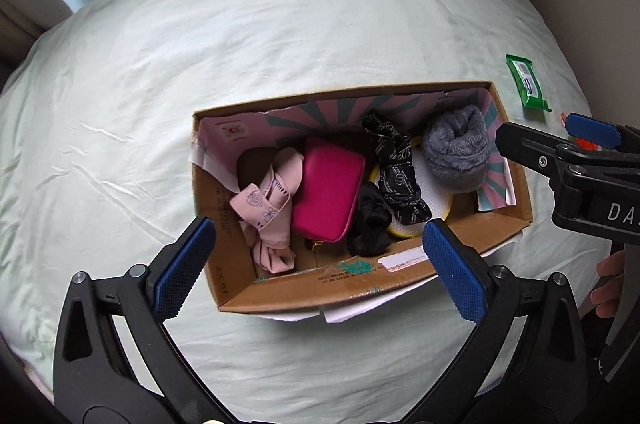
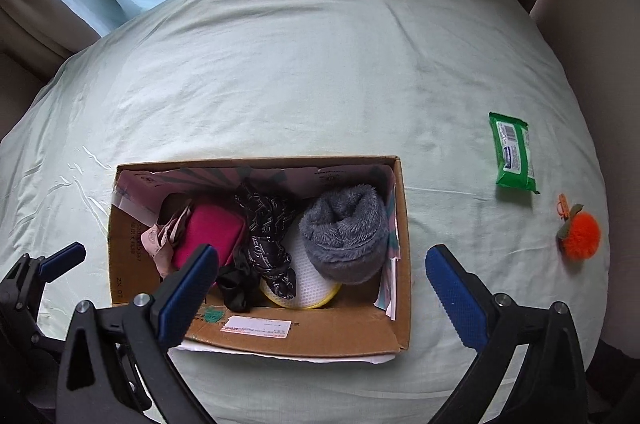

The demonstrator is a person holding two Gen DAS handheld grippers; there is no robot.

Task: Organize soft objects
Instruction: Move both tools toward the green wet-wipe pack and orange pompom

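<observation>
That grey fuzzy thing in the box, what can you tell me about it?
The grey fuzzy item looks like plush fleece, rolled or folded into a thick bundle with a deep crease across its top. It sits inside the cardboard box at its right end, lying partly on a white mesh pad with a yellow rim and beside a black patterned scarf. Neither gripper touches it.

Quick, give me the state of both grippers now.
Left gripper: open, holding nothing, above the cardboard box.
Right gripper: open, holding nothing.
</observation>
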